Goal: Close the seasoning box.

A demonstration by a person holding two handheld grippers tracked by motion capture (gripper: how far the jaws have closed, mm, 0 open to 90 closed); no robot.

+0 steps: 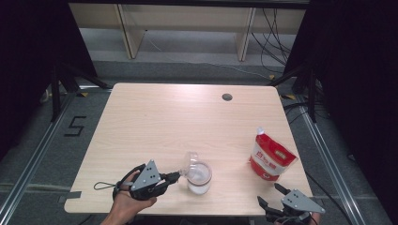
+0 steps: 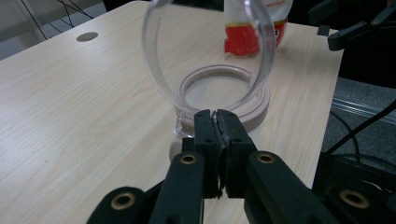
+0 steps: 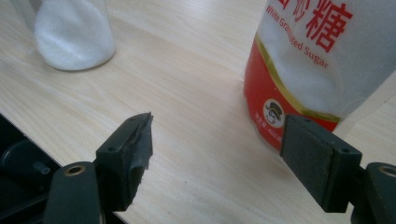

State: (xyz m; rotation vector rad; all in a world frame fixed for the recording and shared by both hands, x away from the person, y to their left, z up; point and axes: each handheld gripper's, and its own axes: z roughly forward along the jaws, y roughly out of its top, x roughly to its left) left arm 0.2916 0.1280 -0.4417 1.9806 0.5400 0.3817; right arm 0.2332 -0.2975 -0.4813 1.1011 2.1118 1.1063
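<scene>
Left gripper view shows you what the high view blurs: your left gripper (image 2: 216, 122) pinches the jar (image 1: 199, 176)'s raised lid (image 2: 205, 56) near the table's front edge; your right gripper (image 3: 217, 144) gapes beside the sugar bag (image 3: 322, 60).

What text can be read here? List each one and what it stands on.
"White Granulated Sugar": on the sugar bag, in the right gripper view.
Large red Chinese characters above it: cut off at the top edge, only partly legible.
Small print under the bag's round logo: too blurred.
"5": black mark on the floor left of the table.
</scene>
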